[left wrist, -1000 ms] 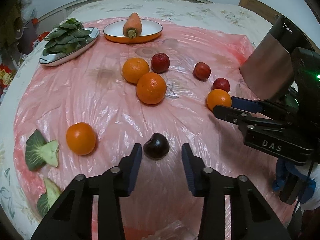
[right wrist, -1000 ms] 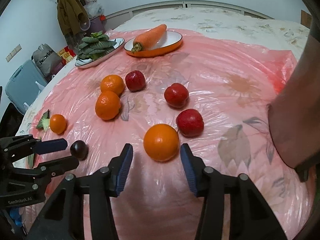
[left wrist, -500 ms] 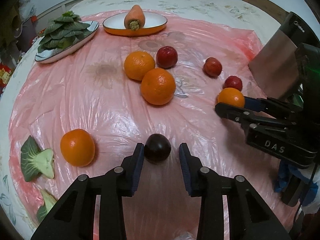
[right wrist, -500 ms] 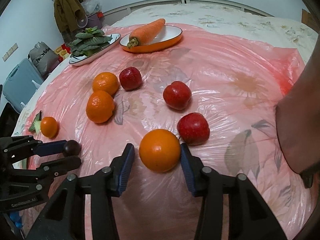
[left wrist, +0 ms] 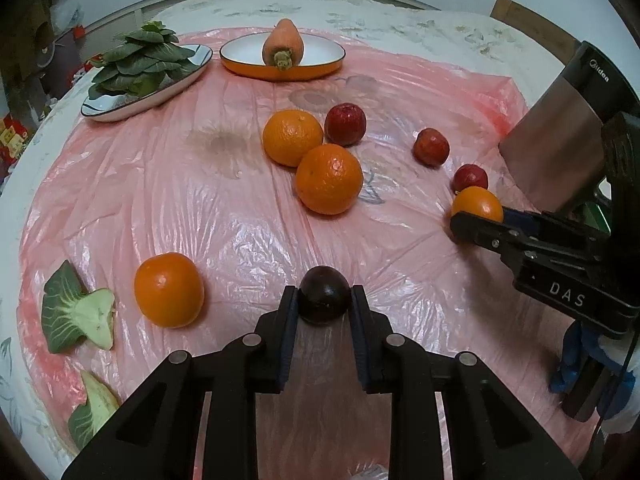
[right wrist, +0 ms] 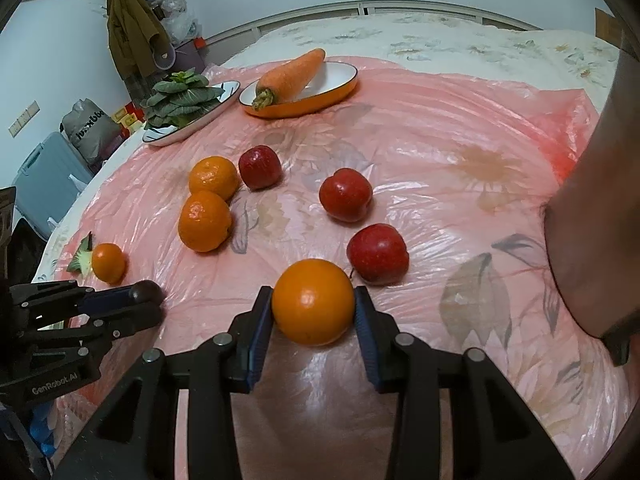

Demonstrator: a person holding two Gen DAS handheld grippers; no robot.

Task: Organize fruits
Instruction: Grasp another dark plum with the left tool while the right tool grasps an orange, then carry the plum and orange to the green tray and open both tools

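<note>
Had both tongs just closing on fruit: left gripper (left wrist: 324,300) pinched the plum (left wrist: 325,294), right gripper (right wrist: 314,310) squeezed the orange (right wrist: 313,301), both on the sheet (left wrist: 160,184). Round fruit probably could've squirted out.

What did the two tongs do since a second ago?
Both have just been closing. The left tongs now pinch the dark plum; the right tongs now squeeze the orange. The carrot, the greens and the other fruit stayed put.
</note>
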